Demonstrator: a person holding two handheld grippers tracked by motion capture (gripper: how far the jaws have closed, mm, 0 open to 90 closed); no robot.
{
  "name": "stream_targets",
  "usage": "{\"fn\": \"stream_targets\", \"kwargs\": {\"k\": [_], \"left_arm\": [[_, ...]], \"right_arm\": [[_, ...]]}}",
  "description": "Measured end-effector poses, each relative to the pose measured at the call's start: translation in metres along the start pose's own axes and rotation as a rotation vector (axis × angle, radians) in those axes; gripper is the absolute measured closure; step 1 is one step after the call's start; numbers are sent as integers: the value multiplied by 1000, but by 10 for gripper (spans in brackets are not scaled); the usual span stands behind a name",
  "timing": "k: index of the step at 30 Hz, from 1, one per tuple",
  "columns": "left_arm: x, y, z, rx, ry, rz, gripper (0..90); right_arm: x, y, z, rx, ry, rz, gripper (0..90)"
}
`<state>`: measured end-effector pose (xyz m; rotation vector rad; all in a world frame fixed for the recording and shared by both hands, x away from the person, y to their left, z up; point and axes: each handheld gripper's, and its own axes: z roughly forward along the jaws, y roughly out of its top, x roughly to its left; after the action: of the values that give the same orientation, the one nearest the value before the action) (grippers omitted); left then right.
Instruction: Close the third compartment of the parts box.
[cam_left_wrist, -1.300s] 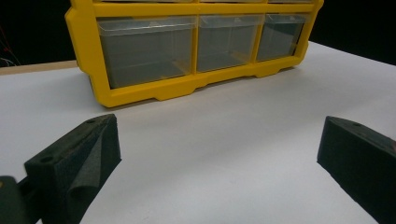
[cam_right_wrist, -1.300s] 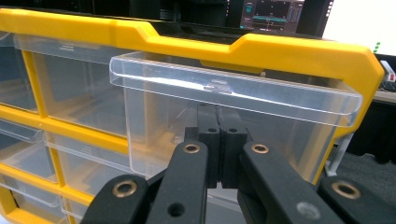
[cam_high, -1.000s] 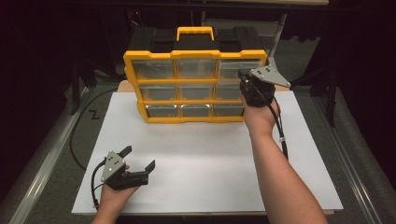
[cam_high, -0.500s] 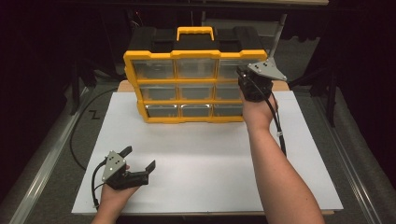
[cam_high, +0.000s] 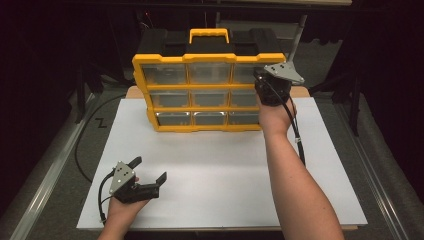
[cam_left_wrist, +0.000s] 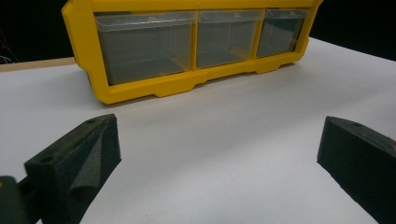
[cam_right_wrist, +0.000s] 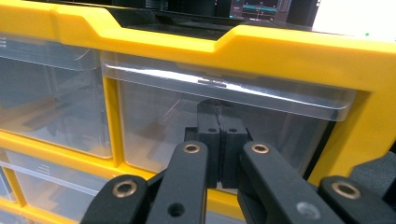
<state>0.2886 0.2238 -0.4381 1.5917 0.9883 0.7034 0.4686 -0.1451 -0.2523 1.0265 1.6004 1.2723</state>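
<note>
- High view: a yellow drawer organizer (cam_high: 207, 92) with three rows of clear drawers stands at the far side of a white board (cam_high: 220, 170). The right gripper (cam_high: 260, 82) is raised to the organizer's right end, its tips at the top right drawer (cam_high: 247, 74); whether its jaws are together cannot be told from here. The left gripper (cam_high: 150, 172) lies low near the board's front left corner, well apart from the organizer, jaws spread with nothing between them.
- Left gripper view: the two black jaws stand wide apart over bare white board (cam_left_wrist: 210, 154). Ahead of the fingertips, beyond an open stretch of board, sits the organizer's (cam_left_wrist: 187, 84) bottom row of clear drawers.
- Right gripper view: the right gripper's (cam_right_wrist: 218, 116) jaws are pressed together, pads touching, with nothing seen clamped between them. The tips sit right against the clear front of the top right drawer (cam_right_wrist: 224, 91), just under its lip; the yellow frame (cam_right_wrist: 280, 56) runs above the fingertips.
</note>
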Motion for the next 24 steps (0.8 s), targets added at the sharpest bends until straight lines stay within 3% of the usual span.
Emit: {"fn": "stream_targets", "kwargs": {"k": [7,19,24], "left_arm": [[0,0,2,7,6,8,3],[-1,-1,4,10,2,13,4],[-2,-1,5,15,1,18,3]], "right_arm": [[0,-3,-10,5,23,16,900],[-4,-15,-57,-18,100,8,900],[-8,-28,-72,-14,120,1,900]]}}
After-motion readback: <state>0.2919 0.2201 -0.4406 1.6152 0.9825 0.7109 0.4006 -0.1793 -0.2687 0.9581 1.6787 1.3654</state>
